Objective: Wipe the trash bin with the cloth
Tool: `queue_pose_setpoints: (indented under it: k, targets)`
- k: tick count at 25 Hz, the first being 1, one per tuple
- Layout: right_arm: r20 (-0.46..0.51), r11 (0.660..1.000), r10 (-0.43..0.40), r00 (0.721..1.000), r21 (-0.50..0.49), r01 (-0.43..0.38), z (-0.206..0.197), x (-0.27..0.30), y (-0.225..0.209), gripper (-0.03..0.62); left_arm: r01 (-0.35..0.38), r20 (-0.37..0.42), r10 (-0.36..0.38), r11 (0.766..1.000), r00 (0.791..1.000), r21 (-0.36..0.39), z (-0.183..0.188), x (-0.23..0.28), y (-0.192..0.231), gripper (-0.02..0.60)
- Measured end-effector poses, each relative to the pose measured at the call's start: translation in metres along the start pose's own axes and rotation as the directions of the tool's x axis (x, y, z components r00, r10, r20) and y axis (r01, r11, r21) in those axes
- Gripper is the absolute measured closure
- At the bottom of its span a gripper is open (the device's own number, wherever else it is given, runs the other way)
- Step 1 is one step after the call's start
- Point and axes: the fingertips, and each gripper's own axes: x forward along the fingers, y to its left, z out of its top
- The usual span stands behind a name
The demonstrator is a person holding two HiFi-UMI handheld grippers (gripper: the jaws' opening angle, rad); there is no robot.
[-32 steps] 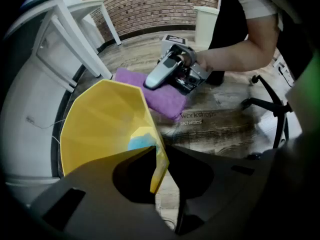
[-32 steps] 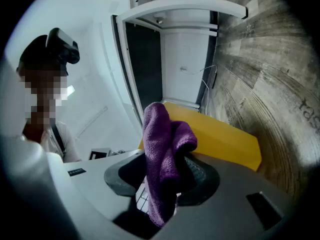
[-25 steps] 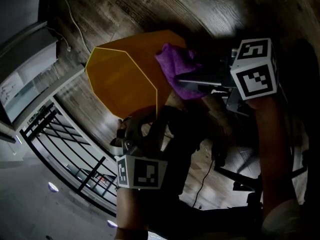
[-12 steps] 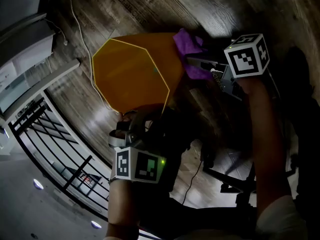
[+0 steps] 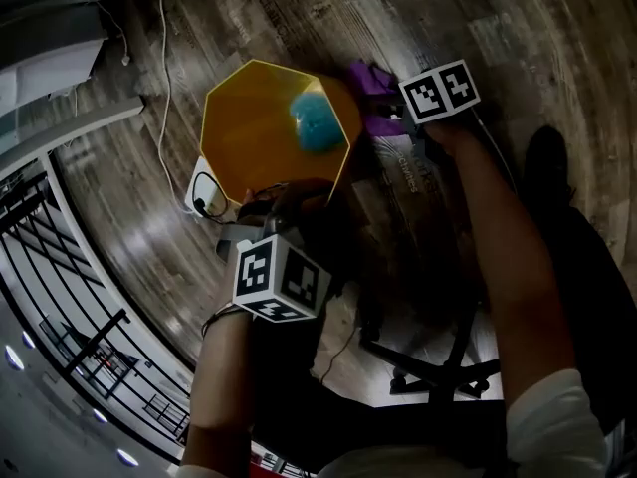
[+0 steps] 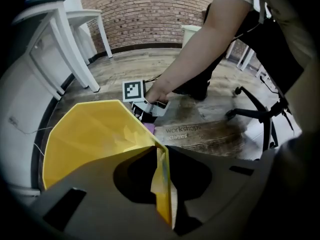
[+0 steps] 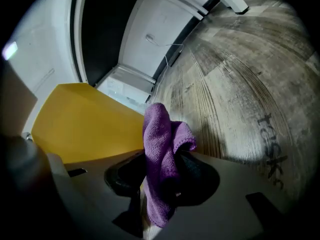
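The trash bin (image 5: 249,137) is amber-yellow, with a teal-blue patch (image 5: 317,122) inside it (what it is, unclear). Beside the bin, the cloth (image 7: 160,149) is purple. Under the bin, the floor (image 5: 299,18) shows grey-brown wood grain.

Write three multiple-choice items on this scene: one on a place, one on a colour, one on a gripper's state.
1. Where is the cloth relative to the bin?
A) inside it
B) outside, by its wall
C) under it

2. What colour is the cloth?
A) green
B) purple
C) white

3. What is the left gripper doing?
A) open, empty
B) shut on the cloth
C) shut on the bin's rim

Key:
1 B: the right gripper view shows it beside the outer wall.
2 B: it looks purple in the head view and the right gripper view.
3 C: its jaws pinch the rim's edge.
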Motion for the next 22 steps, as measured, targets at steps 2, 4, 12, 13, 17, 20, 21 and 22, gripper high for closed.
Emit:
queue_pose_setpoints:
  k: [2,4,12,13,17,20,21,22]
  targets:
    - [-0.021,0.999,-0.050,0.999,0.017,0.050,-0.005,0.010,-0.011,0.433,0.005,0.015,-0.004,0.999,1.000,-0.041,0.000,0.000,0.002,0.552]
    - [-0.051,0.992,-0.121,0.991,0.020,0.122,-0.013,0.018,-0.023,0.433,0.003,0.018,-0.002,0.997,1.000,-0.077,-0.001,0.001,0.005,0.552]
    - [-0.086,0.937,-0.343,0.935,0.031,0.347,-0.036,0.000,-0.030,0.433,0.002,0.025,0.003,0.978,1.000,-0.207,0.002,0.004,0.011,0.552]
    - [-0.055,0.937,-0.341,0.939,0.058,0.343,-0.034,-0.009,-0.023,0.433,0.002,0.018,0.001,0.978,1.000,-0.207,0.002,0.003,0.012,0.551]
    - [0.087,0.938,-0.310,0.947,0.191,0.290,-0.030,-0.048,0.008,0.433,-0.018,0.008,0.020,0.978,1.000,-0.206,-0.002,-0.006,0.014,0.515]
    - [0.159,0.945,-0.271,0.950,0.234,0.230,-0.029,-0.072,0.030,0.433,-0.028,0.001,0.029,0.972,1.000,-0.235,-0.012,-0.015,0.014,0.473]
    - [0.182,0.949,-0.248,0.952,0.245,0.201,-0.028,-0.078,0.039,0.433,-0.023,-0.003,0.023,0.970,1.000,-0.243,-0.014,-0.016,0.014,0.468]
    - [0.205,0.953,-0.220,0.954,0.254,0.165,-0.027,-0.082,0.050,0.433,-0.014,-0.009,0.012,0.970,1.000,-0.243,-0.016,-0.016,0.013,0.465]
